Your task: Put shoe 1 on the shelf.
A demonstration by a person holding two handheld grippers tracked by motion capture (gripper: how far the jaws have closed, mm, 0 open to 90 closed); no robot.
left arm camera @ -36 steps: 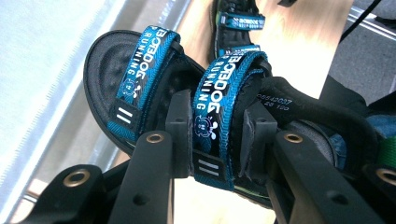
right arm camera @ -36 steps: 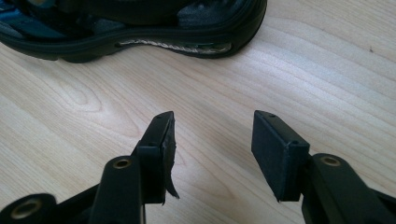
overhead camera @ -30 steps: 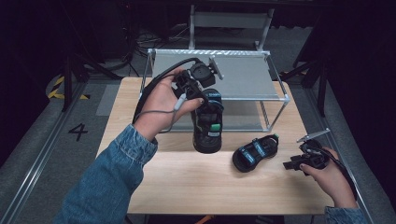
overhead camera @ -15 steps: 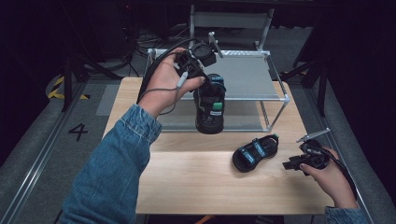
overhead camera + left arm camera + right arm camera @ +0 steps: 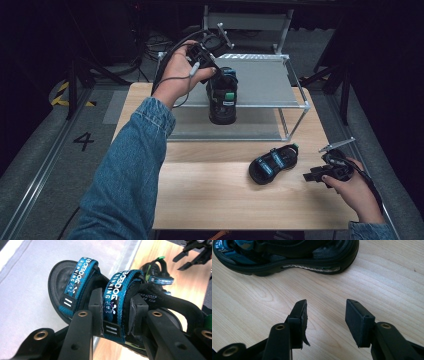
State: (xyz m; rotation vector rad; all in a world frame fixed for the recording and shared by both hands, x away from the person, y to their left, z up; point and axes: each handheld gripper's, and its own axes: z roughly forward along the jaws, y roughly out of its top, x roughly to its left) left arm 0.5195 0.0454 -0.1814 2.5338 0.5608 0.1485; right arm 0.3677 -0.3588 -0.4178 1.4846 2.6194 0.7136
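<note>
Over shelf point(image 5: 260, 85), 1 sandal point(image 5: 105, 302) in L gripper point(image 5: 115, 312), 1 sandal on table point(image 5: 272, 162), R gripper point(image 5: 325, 315) agape

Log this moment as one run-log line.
left hand-held gripper: shut on sandal strap, over rack | right hand-held gripper: open, beside second sandal

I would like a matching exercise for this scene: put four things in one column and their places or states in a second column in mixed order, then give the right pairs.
Things:
1. black sandal with blue straps
2. second black sandal with a green tab
3. left tool
4. right tool

States:
A. jaws apart, nothing between them
B. lies on the wooden table
C. held in the air over the grey metal rack
D. shut on a blue strap

Pairs: 1-C, 2-B, 3-D, 4-A
</note>
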